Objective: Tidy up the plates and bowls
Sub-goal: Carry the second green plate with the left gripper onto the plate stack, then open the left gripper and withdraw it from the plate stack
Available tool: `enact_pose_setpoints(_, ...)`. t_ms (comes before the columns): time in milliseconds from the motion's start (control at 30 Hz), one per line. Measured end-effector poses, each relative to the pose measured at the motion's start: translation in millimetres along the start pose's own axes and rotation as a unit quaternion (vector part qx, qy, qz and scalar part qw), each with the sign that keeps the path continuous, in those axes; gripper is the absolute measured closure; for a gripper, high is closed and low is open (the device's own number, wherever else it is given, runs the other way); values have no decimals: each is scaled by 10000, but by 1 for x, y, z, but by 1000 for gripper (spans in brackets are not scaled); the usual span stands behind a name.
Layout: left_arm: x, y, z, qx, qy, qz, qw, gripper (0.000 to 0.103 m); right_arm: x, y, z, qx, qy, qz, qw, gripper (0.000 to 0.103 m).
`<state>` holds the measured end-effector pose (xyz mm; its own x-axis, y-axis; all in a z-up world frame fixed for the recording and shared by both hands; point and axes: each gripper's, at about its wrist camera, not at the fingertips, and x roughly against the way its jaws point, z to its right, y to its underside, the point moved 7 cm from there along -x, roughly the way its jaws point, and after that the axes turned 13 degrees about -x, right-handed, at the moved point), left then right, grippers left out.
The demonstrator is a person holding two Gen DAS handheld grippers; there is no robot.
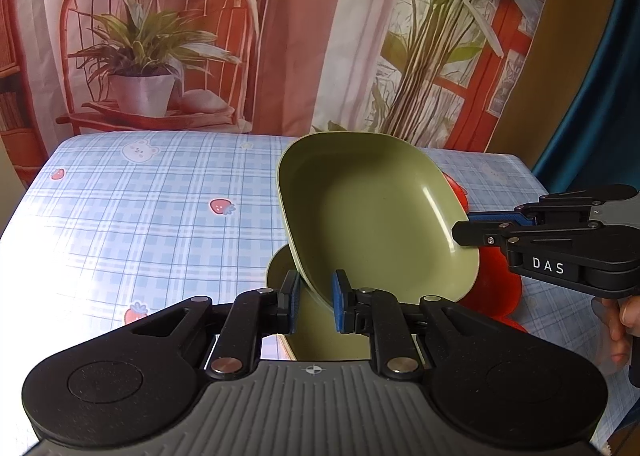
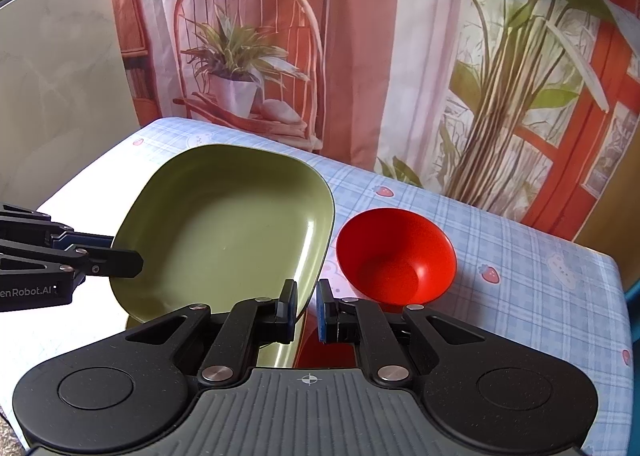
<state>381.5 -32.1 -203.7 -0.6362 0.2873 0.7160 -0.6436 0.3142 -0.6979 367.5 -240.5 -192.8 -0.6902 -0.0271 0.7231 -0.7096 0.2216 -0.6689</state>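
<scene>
A tilted green plate (image 1: 368, 215) is held at opposite rims by both hand-held grippers, left (image 1: 316, 302) and right (image 2: 307, 310). A second green plate (image 1: 320, 340) lies directly beneath; the red bowl (image 2: 396, 256) sits beside it.

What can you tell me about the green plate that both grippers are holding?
The green plate is a deep, rounded-square dish, matte olive, plastic-looking, empty and clean. It is tilted steeply above the table, with its hollow facing the cameras. The left gripper pinches one rim and the right gripper another. A second green dish lies beneath it.

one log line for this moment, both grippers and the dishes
left gripper: shut on green plate | right gripper: shut on same plate | plate: lifted, tilted | red bowl: on table
</scene>
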Motion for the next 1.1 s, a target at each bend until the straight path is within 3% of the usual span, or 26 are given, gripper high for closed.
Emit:
enact_pose_setpoints(667,-14,42,1,156,140,-410,9989,84,-21,26,-11,229,35,-401,9989,94)
enact_pose_setpoints(1100,-20,50,5,279,298,-537,9977,84,-29,39,-11,387,154,-594,9974,93)
